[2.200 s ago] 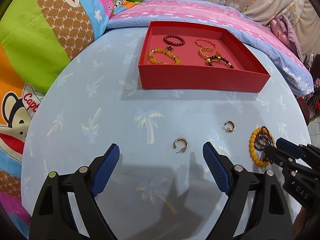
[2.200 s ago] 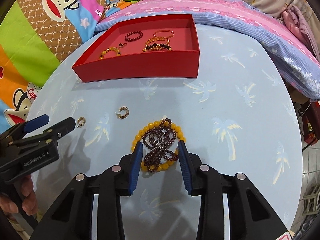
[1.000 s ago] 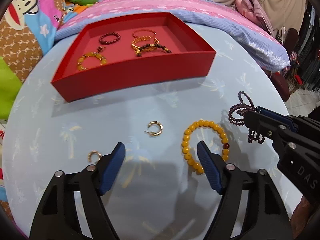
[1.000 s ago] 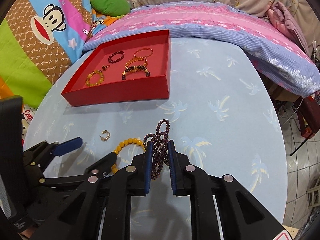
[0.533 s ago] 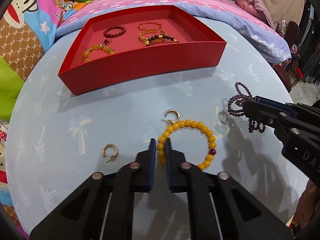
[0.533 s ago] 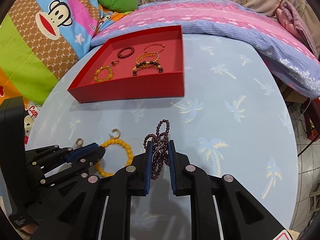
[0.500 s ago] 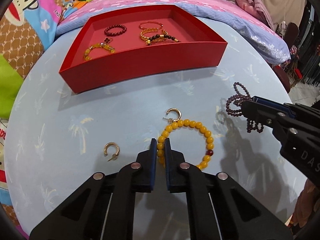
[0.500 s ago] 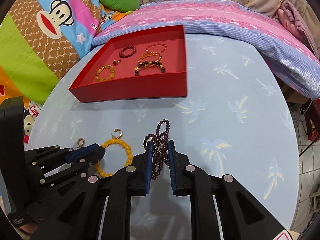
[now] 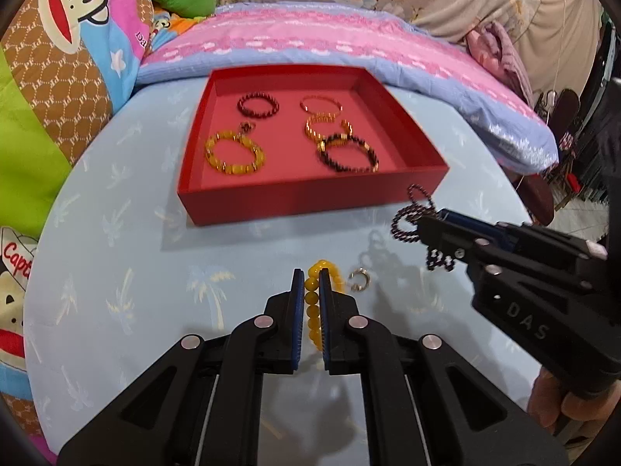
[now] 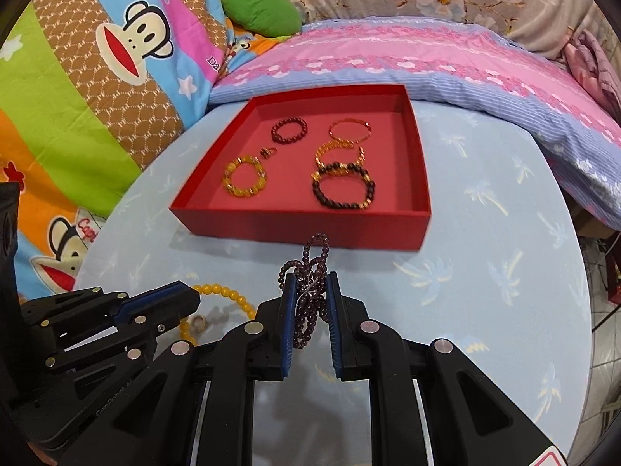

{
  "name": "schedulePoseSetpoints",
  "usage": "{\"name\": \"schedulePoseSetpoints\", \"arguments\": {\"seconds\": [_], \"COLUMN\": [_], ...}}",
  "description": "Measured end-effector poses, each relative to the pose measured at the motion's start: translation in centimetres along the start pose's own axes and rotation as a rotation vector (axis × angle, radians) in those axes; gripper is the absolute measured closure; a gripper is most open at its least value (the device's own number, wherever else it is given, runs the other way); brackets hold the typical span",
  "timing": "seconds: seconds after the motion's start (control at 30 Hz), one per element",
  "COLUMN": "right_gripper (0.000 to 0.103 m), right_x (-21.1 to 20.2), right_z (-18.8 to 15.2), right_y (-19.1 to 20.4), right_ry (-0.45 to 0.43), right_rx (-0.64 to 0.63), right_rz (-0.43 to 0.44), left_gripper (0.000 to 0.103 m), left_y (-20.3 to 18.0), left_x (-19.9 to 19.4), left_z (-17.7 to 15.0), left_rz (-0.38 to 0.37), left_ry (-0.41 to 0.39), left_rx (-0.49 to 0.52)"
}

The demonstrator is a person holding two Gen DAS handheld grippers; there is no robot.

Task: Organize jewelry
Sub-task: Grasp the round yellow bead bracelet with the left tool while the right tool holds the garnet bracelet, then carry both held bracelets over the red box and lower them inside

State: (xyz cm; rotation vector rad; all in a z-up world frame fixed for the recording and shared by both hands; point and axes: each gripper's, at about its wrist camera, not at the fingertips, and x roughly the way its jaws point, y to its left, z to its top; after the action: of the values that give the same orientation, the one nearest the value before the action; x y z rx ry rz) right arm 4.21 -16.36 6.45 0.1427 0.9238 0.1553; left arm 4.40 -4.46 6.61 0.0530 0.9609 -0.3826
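Observation:
My left gripper [image 9: 310,275] is shut on a yellow bead bracelet [image 9: 311,303] and holds it above the blue table; it also shows in the right wrist view [image 10: 229,297]. My right gripper [image 10: 309,277] is shut on a dark purple bead strand [image 10: 309,272], whose loops hang just in front of the red tray's [image 10: 302,229] near wall. In the left wrist view the strand [image 9: 411,217] dangles to the right of the tray [image 9: 310,198]. The tray holds several bracelets and a small ring.
A gold hoop earring [image 9: 359,277] lies on the table just right of my left gripper; it also shows in the right wrist view [image 10: 198,322]. Bedding and pillows ring the round table [image 10: 485,256] at the back and left. The table's edge drops off at right.
Both grippers have lifted and moved toward the tray with their beads. The yellow bracelet has left the table in my left gripper. Only one earring shows now.

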Motion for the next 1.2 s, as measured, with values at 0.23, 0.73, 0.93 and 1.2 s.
{"name": "schedulePoseSetpoints", "arguments": {"seconds": [0.23,0.73,0.93,1.2], "right_gripper": [0.089,0.089,0.088,0.088], "right_x": [0.5,3.8,6.1,10.1], "right_z": [2.9,8.4,10.2,10.8], "right_y": [0.2,1.0,0.9,1.1], "right_ry": [-0.023,-0.056,-0.04,0.017], "right_rx": [0.002,-0.022,-0.01,-0.015], "right_rz": [0.018,0.007,0.011,0.01], "left_gripper": [0.096,0.096,0.096,0.096], "left_y": [0.5,2.7,3.8,6.0], "left_x": [-1.2,1.7,4.4,7.9], "left_z": [3.3,11.0,12.3,12.1], "left_rz": [-0.018,-0.011,-0.01,-0.004], "left_ry": [-0.072,-0.167,-0.142,-0.08], "left_rx": [-0.007,-0.051,-0.073,-0.113]}}
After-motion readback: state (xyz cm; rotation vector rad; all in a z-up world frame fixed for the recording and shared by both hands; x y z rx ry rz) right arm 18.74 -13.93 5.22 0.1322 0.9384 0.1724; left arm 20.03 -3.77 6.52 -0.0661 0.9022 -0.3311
